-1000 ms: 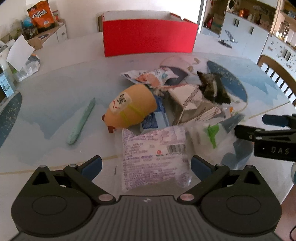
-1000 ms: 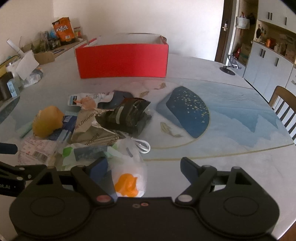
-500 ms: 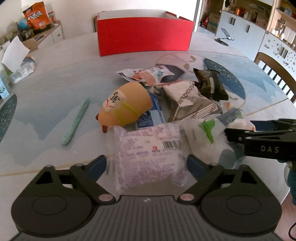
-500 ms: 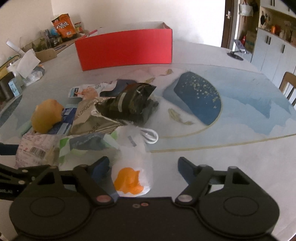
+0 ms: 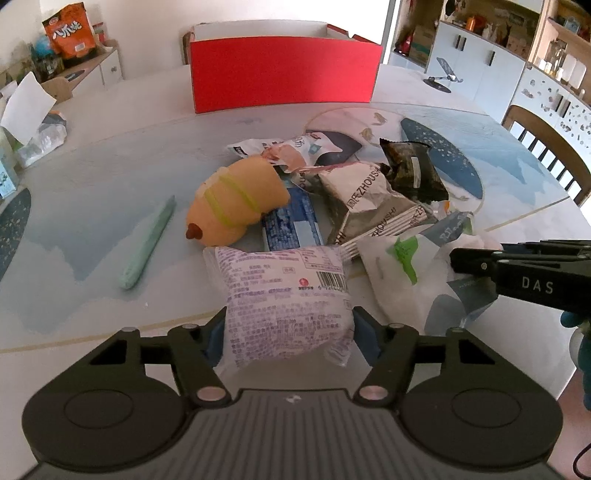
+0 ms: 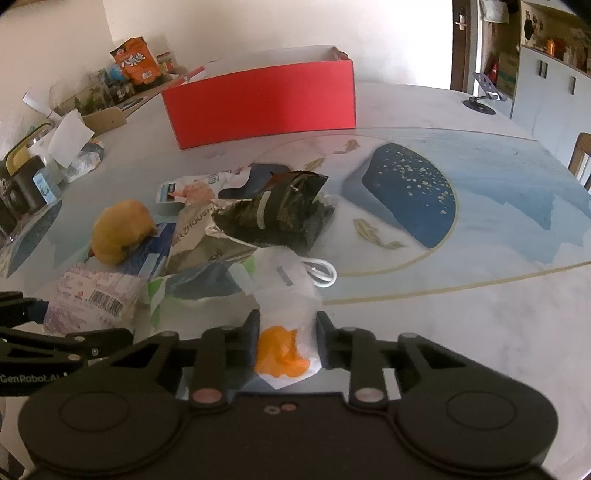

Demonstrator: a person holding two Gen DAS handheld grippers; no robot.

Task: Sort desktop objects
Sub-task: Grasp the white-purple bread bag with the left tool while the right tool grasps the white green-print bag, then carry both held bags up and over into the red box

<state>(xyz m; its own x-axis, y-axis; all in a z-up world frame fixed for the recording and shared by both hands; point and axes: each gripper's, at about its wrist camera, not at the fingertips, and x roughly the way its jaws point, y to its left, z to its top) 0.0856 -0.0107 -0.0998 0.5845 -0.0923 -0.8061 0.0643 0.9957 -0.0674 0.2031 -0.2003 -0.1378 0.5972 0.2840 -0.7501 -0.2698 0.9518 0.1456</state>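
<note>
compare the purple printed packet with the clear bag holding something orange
The purple packet is puffy, opaque white and covered in purple print with a barcode; the clear bag is see-through, showing an orange lump inside. The packet sits between the closing left claw; the bag between the closing right claw. Both lie on the table's near edge.

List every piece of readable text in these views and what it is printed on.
"ZHOUSHI": grey snack packet.
"DAS": side of the right gripper.
"GenRobot.AI": side of the left gripper.
Orange bag on the sideboard: large characters, not legible.
White pouch with barcode: print too small.
</note>
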